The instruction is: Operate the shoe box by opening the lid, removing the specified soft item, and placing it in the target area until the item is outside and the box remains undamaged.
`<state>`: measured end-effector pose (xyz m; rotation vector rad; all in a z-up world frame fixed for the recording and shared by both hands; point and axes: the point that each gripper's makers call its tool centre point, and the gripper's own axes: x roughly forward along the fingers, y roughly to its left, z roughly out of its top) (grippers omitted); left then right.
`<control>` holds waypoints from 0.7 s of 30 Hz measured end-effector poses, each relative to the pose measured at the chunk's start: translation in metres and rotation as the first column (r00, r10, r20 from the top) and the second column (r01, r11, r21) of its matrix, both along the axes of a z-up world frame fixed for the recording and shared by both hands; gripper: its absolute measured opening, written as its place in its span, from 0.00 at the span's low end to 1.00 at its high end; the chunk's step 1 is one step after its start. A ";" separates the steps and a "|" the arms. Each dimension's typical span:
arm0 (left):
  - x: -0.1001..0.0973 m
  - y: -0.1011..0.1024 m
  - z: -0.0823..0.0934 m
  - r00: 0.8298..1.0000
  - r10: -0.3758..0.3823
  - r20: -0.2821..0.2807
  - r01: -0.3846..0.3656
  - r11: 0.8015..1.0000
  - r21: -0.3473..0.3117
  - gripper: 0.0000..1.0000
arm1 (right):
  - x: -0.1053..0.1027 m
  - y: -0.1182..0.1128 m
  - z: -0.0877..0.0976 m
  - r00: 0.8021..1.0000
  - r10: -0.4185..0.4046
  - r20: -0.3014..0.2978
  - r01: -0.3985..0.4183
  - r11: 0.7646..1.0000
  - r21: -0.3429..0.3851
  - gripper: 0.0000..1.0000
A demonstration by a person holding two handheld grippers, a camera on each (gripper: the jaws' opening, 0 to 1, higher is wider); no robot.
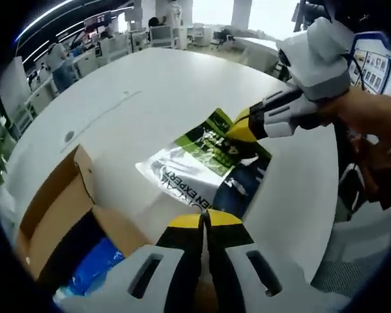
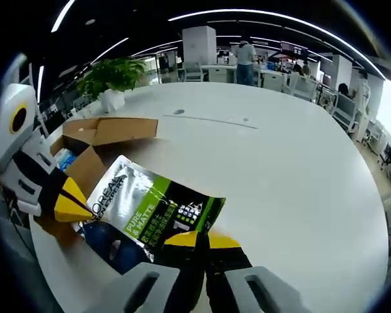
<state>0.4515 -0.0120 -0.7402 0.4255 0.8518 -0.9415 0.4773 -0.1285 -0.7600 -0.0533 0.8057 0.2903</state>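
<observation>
Two grippers are seen over a white round table (image 2: 300, 169). The soft item, a glossy silver, green and dark blue pouch (image 2: 150, 212), is laid flat on the tabletop just beside the open cardboard shoe box (image 2: 104, 134), outside it. In the left gripper view, the left gripper (image 1: 206, 219) is shown with its yellow-tipped jaws pressed together at the pouch's near edge; whether the edge is pinched cannot be told. The right gripper (image 2: 202, 240) is likewise closed at the pouch's edge, its hold unclear. Blue contents (image 1: 94, 267) are visible inside the box. A potted plant (image 2: 114, 78) is placed at the table's far edge.
</observation>
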 end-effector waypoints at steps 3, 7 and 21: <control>0.000 -0.004 -0.007 1.000 -0.025 0.000 0.025 0.999 0.024 0.00 | 0.002 -0.004 -0.003 1.000 -0.009 -0.004 0.009 1.000 -0.003 0.00; -0.001 -0.007 -0.015 0.999 -0.053 0.001 0.053 0.997 0.062 0.00 | 0.002 -0.007 -0.010 1.000 -0.010 -0.015 0.010 1.000 -0.014 0.00; 0.002 -0.005 -0.035 0.997 -0.070 -0.019 0.071 0.993 0.097 0.00 | -0.001 -0.008 -0.020 0.999 0.004 -0.035 -0.005 0.999 -0.032 0.00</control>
